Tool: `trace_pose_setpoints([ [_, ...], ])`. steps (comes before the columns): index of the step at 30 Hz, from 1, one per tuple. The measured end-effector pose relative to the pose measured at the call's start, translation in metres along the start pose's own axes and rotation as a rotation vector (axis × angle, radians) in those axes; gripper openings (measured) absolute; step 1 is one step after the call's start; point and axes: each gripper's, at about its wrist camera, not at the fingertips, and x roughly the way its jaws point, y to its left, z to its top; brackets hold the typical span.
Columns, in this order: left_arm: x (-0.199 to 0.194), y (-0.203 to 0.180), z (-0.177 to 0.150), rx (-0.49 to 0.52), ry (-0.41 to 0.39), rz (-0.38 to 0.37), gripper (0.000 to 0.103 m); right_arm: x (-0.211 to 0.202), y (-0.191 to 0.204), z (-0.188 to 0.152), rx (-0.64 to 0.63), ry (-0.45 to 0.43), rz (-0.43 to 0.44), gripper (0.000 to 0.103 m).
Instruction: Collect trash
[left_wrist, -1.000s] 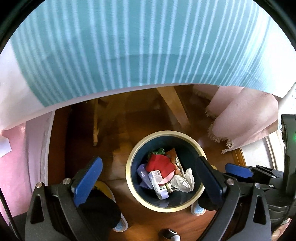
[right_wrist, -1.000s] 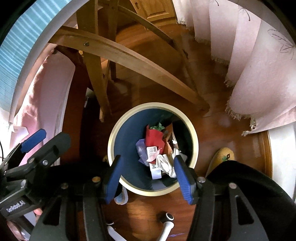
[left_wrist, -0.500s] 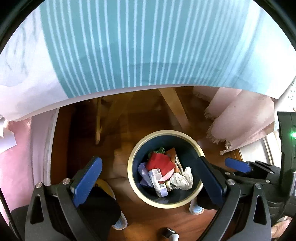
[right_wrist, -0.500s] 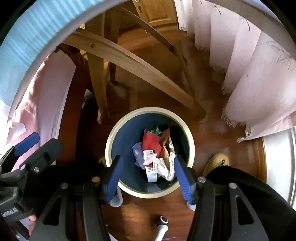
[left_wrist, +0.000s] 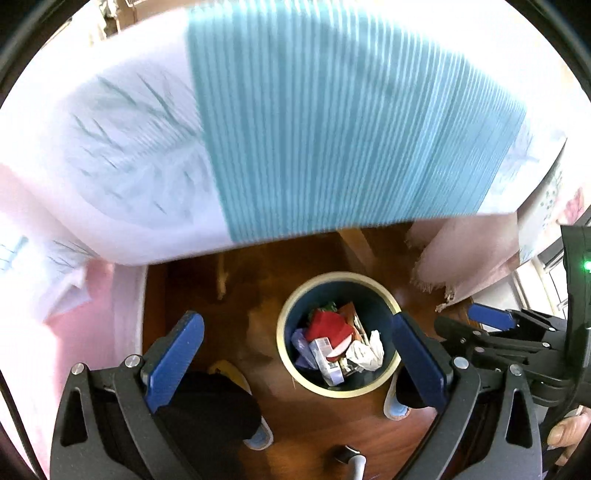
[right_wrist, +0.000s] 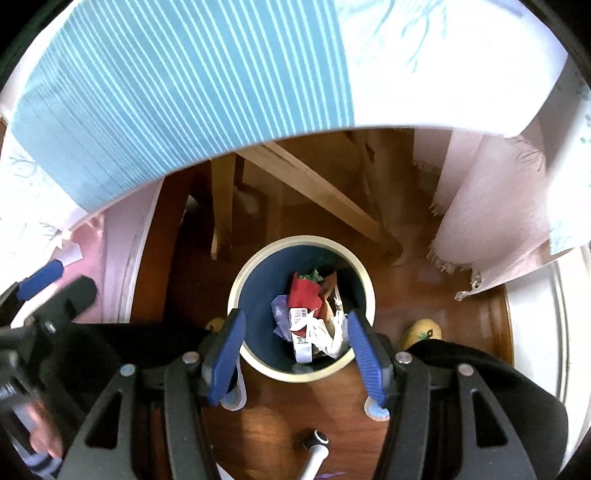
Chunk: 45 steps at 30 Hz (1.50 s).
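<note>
Both views pulled up and back versus a second ago: more of the striped cloth on the surface (left_wrist: 332, 129) in frame, trash bin (left_wrist: 338, 334) smaller and lower. Read as retreat from the bin after a drop, heading back toward the surface for more trash; nothing carried.

Left hand-held gripper (left_wrist: 299, 360): wide open, empty, bin at 12 to 1 o'clock between the blue pads. Right hand-held gripper (right_wrist: 295, 356): open, narrower gap, empty, bin at 12 o'clock just past the pads.

Trash location: all inside the one bin, standing on wooden floor (right_wrist: 406, 295), at the 6 o'clock edge of the surface, beside the wooden legs (right_wrist: 310, 184).

Counts:
- bins: 1, dark blue inside, cream rim
- red wrapper (right_wrist: 304, 293): 1
- white printed carton (right_wrist: 301, 332): 1
- crumpled white paper (left_wrist: 365, 350): 1
- purple-ish wrapper (left_wrist: 301, 345): 1
- green scrap at 12 o'clock of the pile: 1, small
- brown packet at 1 o'clock of the pile: seemingly 1, partly hidden
- hand-held grippers: 2
- slippered feet: 2, at 4 and 8 o'clock of the bin

No loose trash visible on the floor. Top of the surface blurred in left view, so remaining trash there not countable.
</note>
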Motion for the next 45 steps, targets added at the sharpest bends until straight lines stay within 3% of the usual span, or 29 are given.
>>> trace_pose_setpoints([
  [7, -0.060, 0.008, 0.033, 0.022, -0.091, 0.034, 0.100, -0.056, 0.015, 0.019, -0.065, -0.078, 0.006, 0.058],
  [17, -0.124, 0.005, 0.074, 0.003, -0.156, 0.056, 0.100, -0.150, 0.049, 0.063, -0.145, -0.231, 0.018, 0.058],
  [25, -0.161, -0.006, 0.091, -0.018, -0.175, 0.047, 0.100, -0.212, 0.054, 0.080, -0.106, -0.281, 0.010, 0.058],
  [30, -0.179, -0.014, 0.093, -0.050, -0.179, 0.007, 0.100, -0.233, 0.054, 0.079, -0.071, -0.311, 0.017, 0.058],
  [41, -0.194, -0.020, 0.093, -0.110, -0.180, 0.082, 0.100, -0.256, 0.062, 0.067, -0.046, -0.338, 0.030, 0.058],
  [45, -0.195, -0.021, 0.091, -0.117, -0.189, 0.098, 0.100, -0.264, 0.069, 0.062, -0.060, -0.383, -0.005, 0.058],
])
